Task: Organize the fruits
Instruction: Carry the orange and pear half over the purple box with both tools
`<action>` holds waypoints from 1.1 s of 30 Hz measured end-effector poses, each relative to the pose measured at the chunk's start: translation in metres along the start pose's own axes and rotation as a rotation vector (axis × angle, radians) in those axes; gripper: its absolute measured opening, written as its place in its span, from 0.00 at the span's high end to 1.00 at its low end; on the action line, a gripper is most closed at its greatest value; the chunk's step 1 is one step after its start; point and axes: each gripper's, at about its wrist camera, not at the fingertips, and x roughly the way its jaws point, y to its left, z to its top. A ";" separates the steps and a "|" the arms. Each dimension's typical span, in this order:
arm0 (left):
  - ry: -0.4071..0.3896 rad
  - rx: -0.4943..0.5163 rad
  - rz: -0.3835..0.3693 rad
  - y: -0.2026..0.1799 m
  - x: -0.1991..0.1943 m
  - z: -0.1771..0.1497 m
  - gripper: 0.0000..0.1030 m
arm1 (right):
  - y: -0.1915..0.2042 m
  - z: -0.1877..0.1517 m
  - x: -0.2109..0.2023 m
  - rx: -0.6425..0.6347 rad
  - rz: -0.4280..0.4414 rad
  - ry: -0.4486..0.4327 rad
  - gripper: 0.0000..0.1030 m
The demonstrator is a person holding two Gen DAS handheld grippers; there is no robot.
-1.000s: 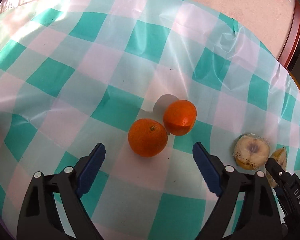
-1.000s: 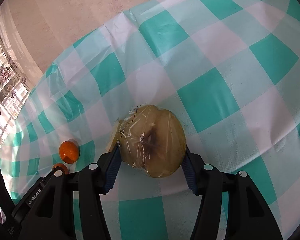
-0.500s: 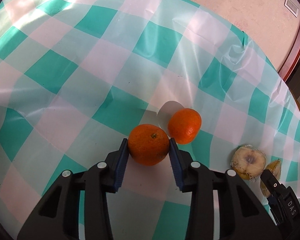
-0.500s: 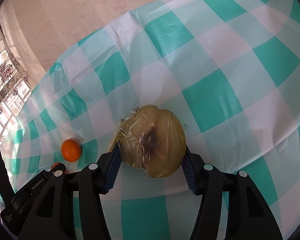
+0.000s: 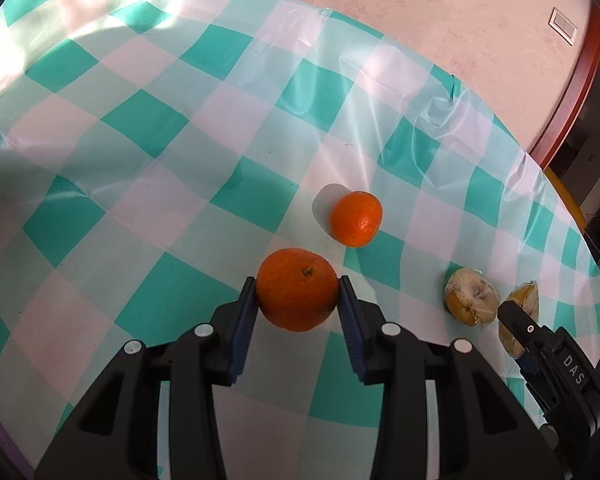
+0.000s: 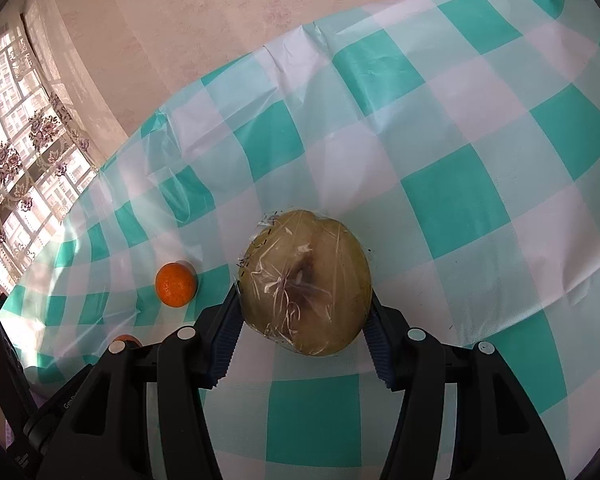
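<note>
Between the left gripper's (image 5: 298, 300) blue jaws sits an orange (image 5: 297, 289), clamped at its sides over the checked surface (image 5: 140, 160); a second orange (image 5: 356, 219) lies just beyond, with two film-wrapped fruit halves (image 5: 470, 297) off to the right beside the right gripper (image 5: 518, 326). From the right wrist, the right gripper's jaws press both flanks of a film-wrapped, yellow-green fruit half (image 6: 306, 282). Slick film could let it slide out; the round orange may roll free if squeezed off-centre.

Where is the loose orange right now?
In the left wrist view, the loose orange lies on the checked tablecloth, just beyond and right of the held orange.
</note>
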 end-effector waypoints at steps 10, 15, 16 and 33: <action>0.020 0.036 -0.040 -0.001 -0.043 -0.048 0.61 | 0.002 -0.031 -0.029 0.003 0.023 0.029 0.46; 0.024 0.057 -0.063 0.002 -0.068 -0.073 0.61 | 0.004 -0.051 -0.046 0.002 0.028 0.048 0.46; 0.024 0.059 -0.067 0.004 -0.073 -0.077 0.61 | 0.005 -0.055 -0.049 -0.001 0.028 0.053 0.46; 0.024 0.088 -0.127 0.023 -0.132 -0.123 0.61 | 0.024 -0.107 -0.095 -0.085 0.029 0.085 0.46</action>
